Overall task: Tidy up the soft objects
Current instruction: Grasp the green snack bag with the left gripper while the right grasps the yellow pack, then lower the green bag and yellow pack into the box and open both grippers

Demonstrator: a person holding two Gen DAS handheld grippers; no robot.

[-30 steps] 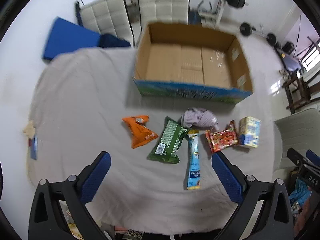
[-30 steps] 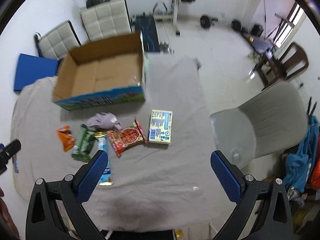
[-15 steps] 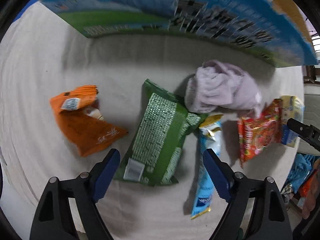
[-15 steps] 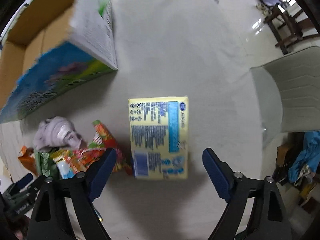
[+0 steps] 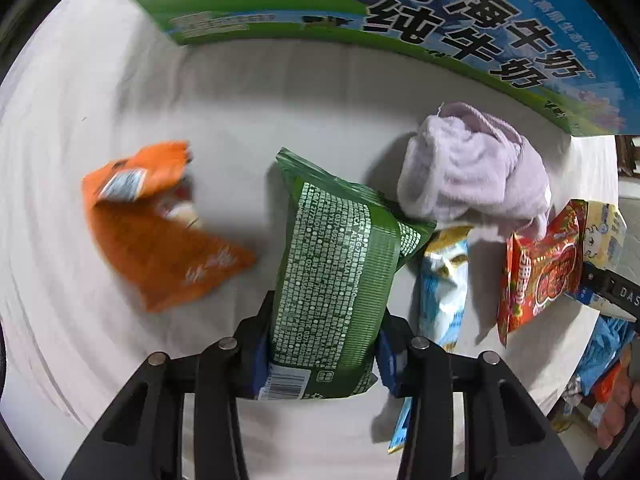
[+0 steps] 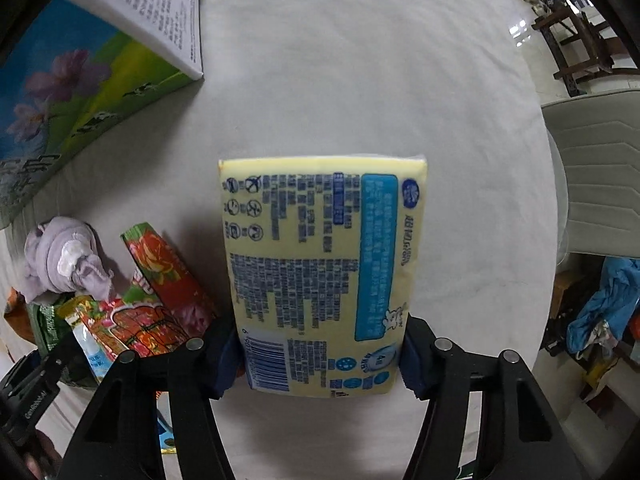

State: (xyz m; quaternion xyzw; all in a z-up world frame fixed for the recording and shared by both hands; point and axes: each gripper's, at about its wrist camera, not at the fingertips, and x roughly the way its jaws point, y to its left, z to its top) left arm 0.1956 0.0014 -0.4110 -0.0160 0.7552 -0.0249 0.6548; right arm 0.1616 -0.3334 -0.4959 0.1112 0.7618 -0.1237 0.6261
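Observation:
My left gripper [image 5: 322, 354] is shut on the near end of a green snack bag [image 5: 334, 272] that lies on the grey cloth. An orange bag [image 5: 160, 236] lies to its left. A lilac cloth bundle [image 5: 476, 168], a light blue packet [image 5: 446, 284] and a red packet [image 5: 540, 272] lie to its right. My right gripper [image 6: 320, 360] is shut on the near end of a yellow tissue pack [image 6: 320, 264]. The red packet [image 6: 160, 304] and the lilac bundle [image 6: 64, 260] lie to its left.
A cardboard box with a blue and green printed side [image 5: 400, 20] stands just behind the objects; it also shows in the right wrist view [image 6: 80, 96] at the upper left. A grey chair [image 6: 596, 176] stands beside the table's right edge.
Both grippers have come down close to the table. The left one has closed on the green bag and the right one on the yellow tissue pack.

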